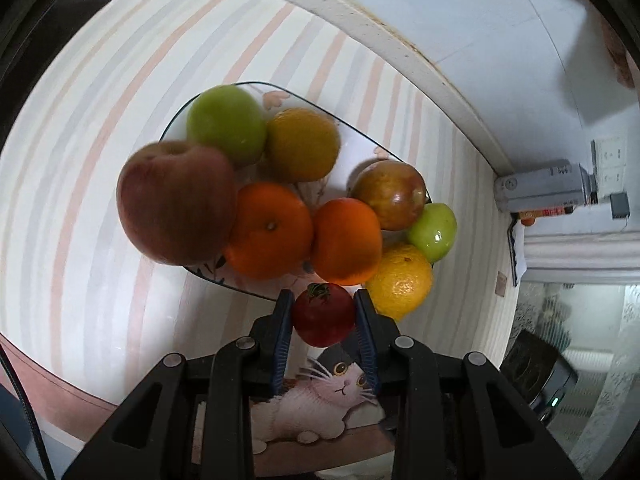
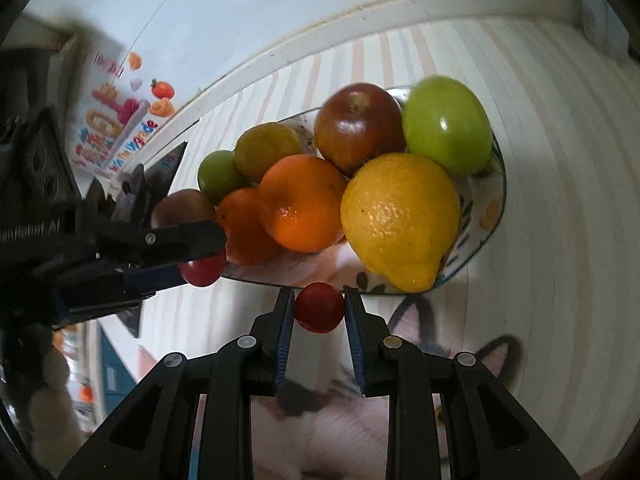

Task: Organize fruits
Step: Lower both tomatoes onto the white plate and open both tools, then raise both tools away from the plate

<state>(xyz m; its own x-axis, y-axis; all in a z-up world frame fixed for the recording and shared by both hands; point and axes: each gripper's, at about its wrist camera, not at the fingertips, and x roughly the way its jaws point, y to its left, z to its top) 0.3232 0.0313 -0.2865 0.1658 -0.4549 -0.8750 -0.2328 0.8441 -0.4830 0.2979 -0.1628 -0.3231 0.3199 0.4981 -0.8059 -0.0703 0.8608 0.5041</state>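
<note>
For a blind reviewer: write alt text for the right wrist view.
The right gripper clamps a small red tomato before a plate piled with a lemon, oranges and apples; the left gripper holds another tomato.

Plate [image 1: 374, 140] on bench [image 1: 100, 120], heaped with fruit. Two tomatoes held just off the plate's near rim: one [image 1: 323, 314] in left gripper [image 1: 323, 312], one [image 2: 320, 307] in right gripper [image 2: 319, 308]. Lemon [image 2: 400, 220] in plate, directly behind the right tomato.

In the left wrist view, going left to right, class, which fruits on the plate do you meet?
Red apple → orange → second orange → lemon → small green fruit.
</note>
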